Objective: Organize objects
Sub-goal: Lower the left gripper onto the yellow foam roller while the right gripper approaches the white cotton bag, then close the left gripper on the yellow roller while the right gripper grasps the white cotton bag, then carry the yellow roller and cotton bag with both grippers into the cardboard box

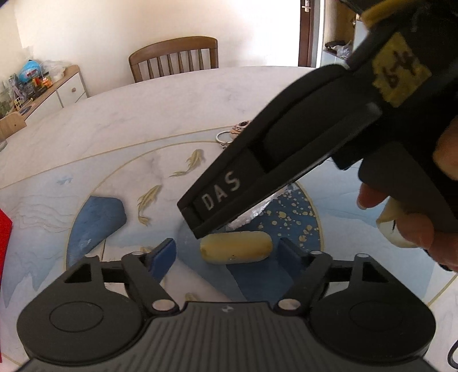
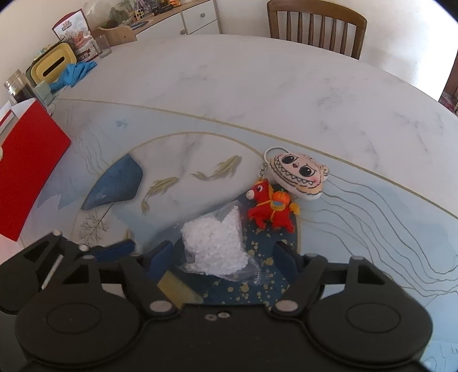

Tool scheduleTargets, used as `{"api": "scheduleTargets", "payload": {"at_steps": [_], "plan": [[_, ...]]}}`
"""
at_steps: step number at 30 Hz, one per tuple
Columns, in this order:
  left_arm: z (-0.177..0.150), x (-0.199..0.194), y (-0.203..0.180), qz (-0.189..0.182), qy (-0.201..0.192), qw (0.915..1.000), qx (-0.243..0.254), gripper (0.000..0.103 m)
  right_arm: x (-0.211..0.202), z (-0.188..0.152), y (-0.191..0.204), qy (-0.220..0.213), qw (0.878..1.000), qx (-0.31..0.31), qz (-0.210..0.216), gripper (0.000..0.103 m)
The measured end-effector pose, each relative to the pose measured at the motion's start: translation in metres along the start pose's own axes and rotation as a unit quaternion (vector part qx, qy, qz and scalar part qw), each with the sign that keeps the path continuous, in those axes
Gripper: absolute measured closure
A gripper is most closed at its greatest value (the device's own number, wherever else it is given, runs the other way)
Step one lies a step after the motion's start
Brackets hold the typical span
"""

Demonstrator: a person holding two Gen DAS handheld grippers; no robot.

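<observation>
Here, in the left wrist view, the left gripper (image 1: 227,253) stands open astride a yellow cylinder (image 1: 235,247) lying on the table (image 1: 143,114), pads clear of it; in the right wrist view, the right gripper (image 2: 224,257) straddles a clear bag of white granules (image 2: 214,246), apparently untouched, beside a red plush horse (image 2: 269,210).

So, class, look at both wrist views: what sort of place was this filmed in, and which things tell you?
Most likely a dining room in a home: a round marble-look table painted with fish, a wooden slat-back chair pulled up to it, and a low sideboard cluttered with toys and household bits.
</observation>
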State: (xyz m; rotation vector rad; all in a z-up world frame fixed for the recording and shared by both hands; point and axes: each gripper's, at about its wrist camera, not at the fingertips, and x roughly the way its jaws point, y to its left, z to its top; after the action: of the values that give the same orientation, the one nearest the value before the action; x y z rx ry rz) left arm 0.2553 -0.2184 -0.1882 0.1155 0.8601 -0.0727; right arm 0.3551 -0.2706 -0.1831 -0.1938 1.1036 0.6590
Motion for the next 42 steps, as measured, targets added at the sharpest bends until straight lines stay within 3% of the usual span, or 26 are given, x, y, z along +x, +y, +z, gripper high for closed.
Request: {"api": "scheduleTargets", "payload": {"at_steps": [9, 16, 26, 42], "plan": [[-0.004, -0.006, -0.004, -0.010, -0.002, 0.9999, 0.001, 0.052, 0.000, -0.001, 0.003, -0.002, 1.000, -0.006, -0.001, 0.052], [-0.009, -0.013, 0.001, -0.020, 0.007, 0.9998, -0.007, 0.052, -0.002, -0.003, 0.008, -0.004, 1.000, -0.010, -0.004, 0.056], [-0.017, -0.036, 0.025, -0.009, 0.009, 0.9998, -0.018, 0.052, -0.009, -0.005, 0.013, -0.010, 1.000, 0.003, 0.003, 0.070], [-0.015, -0.085, 0.087, -0.002, -0.008, 0.9989, -0.046, 0.052, -0.044, -0.018, 0.050, -0.032, 0.999, 0.010, 0.024, 0.071]]}}
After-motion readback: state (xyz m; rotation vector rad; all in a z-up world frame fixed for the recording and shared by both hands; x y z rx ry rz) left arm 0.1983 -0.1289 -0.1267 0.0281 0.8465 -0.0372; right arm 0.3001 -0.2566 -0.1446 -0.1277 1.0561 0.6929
